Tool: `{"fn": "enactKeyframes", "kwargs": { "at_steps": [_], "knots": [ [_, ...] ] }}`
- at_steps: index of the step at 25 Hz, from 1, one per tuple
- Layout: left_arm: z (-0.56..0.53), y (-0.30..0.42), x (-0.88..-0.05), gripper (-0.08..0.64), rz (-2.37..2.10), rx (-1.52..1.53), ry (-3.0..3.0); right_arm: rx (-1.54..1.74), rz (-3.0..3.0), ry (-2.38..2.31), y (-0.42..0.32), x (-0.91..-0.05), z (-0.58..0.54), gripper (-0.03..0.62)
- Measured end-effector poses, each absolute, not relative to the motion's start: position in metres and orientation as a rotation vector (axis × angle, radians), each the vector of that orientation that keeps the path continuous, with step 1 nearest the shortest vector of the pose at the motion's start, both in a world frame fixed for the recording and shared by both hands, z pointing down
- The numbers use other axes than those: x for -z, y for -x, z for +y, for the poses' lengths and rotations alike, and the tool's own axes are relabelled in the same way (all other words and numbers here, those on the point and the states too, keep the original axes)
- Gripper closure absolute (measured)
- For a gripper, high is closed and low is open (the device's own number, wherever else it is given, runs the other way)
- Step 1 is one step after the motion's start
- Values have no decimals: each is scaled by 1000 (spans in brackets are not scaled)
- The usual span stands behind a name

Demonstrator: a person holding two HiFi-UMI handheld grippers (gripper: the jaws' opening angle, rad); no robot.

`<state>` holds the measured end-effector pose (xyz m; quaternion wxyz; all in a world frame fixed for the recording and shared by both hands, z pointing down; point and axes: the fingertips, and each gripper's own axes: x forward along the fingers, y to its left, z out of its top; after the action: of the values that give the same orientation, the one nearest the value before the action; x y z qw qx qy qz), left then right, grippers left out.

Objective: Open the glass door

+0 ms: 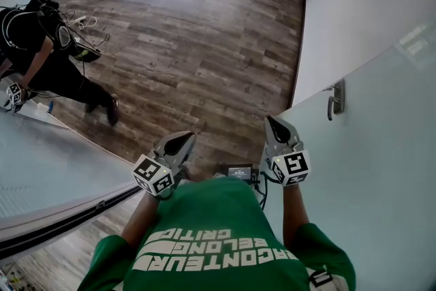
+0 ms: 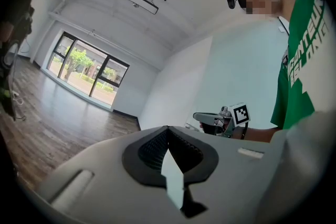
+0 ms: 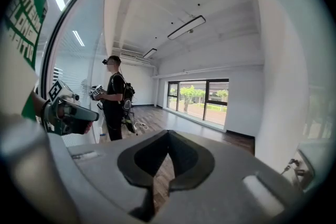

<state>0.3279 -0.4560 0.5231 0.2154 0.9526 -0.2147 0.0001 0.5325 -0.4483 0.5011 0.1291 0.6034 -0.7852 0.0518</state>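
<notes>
Looks down over a wide wooden floor (image 1: pixel 191 31), bare through the middle, which leaves room for a panel to swing. Stands close against the glass door (image 1: pixel 381 167) on the right, a pale frosted sheet filling that side; cannot tell from here whether latched or partly swung. Shows a second glass panel (image 1: pixel 48 167) low on the left, with another person (image 1: pixel 48 65) busy beside it, well apart. Carries both tools out in front of the green shirt (image 1: pixel 218 235), roughly level, side by side. Puts the right gripper (image 1: pixel 272 125) on the door's side, probably as the one meant to reach. Has its fingers (image 3: pixel 142 160) closed tip to tip on nothing. Holds the left gripper (image 1: pixel 182 141) further from the door, its fingers (image 2: pixel 149 152) likewise pressed together and empty, likely just spare. Finds the handle (image 1: pixel 334 99) at the door's near edge, ahead of the right gripper and clear of it, untouched.
</notes>
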Motion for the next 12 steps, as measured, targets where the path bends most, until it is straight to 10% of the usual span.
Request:
{"fn": "enactKeyframes", "kwargs": {
  "at_steps": [12],
  "knots": [
    [-461,-293,-528,543,-757,22,-2601,-147,-2466,-1490,-452,-516,-462,598]
  ]
}}
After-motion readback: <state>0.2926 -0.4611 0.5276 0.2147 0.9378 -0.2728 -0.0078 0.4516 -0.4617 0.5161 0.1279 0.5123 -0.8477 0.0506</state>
